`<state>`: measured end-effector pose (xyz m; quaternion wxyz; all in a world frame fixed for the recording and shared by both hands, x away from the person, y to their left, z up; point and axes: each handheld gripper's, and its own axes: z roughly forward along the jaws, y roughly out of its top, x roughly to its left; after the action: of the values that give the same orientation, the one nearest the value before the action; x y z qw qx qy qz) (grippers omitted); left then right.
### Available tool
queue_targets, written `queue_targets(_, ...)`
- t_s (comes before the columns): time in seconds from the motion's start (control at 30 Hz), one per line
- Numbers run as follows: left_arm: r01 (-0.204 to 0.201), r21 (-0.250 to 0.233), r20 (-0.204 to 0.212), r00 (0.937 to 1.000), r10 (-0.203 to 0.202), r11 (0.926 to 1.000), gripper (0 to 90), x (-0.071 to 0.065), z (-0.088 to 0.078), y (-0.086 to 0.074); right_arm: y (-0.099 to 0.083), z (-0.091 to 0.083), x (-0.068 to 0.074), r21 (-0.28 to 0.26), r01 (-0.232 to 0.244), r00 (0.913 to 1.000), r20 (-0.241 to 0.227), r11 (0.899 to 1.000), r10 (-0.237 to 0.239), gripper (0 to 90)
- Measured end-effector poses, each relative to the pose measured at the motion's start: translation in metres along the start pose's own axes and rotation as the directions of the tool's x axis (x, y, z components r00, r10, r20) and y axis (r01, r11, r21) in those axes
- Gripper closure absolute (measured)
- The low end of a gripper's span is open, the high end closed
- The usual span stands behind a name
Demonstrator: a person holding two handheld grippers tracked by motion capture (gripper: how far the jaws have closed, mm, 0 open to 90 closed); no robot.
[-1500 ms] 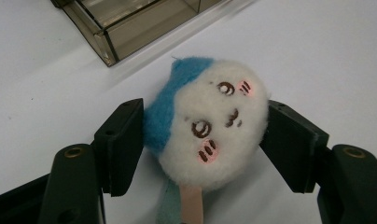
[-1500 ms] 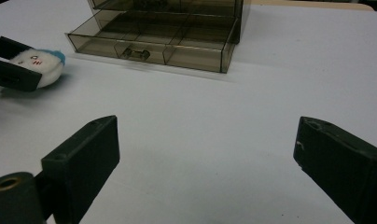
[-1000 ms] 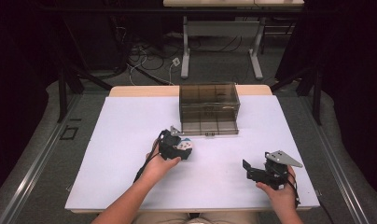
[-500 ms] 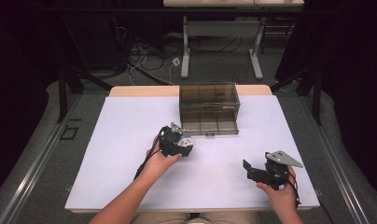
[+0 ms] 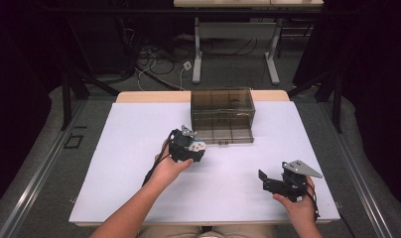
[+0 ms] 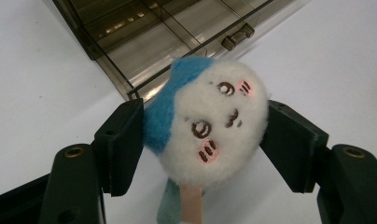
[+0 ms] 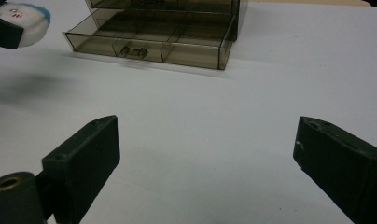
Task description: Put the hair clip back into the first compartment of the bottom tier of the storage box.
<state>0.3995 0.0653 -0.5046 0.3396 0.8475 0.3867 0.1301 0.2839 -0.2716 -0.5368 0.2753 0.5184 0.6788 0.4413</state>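
A small plush toy [image 6: 210, 123] with a white face, pink cheeks and a blue patch on one side is clamped between the two black jaws of the left tongs [image 6: 203, 140], one jaw pressed on the blue side and the other on the white side. In the high view the toy [image 5: 197, 146] is seen held just above the white table [image 5: 129, 148], close to the front left corner of a smoky transparent drawer box [image 5: 222, 115]. The lower drawer [image 7: 151, 44] of that box is pulled out toward the person, and its dividers and a small handle [image 7: 133, 51] are visible in the right gripper view. In the left gripper view the drawer's corner and handle lie just behind the toy. The left tongs [image 5: 187, 148] are gripped by the left hand [image 5: 169, 168], with a cable trailing back along the forearm. The right tongs [image 5: 268, 182] are held well apart from the box, near the front right of the table, in the right hand [image 5: 299, 203]. Their jaws stand wide apart over bare table, with nothing between them and nothing touched.
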Motion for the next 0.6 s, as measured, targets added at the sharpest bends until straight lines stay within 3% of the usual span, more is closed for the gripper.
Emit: queue_targets(0.6, -0.001, -0.017, -0.019, 0.9998, 0.001, 0.9999, 33.4, 0.004, -0.008, 0.019, 0.0, 0.0, 0.0, 0.0, -0.001, 1.0, 0.0, 1.0, 0.001, 6.9)
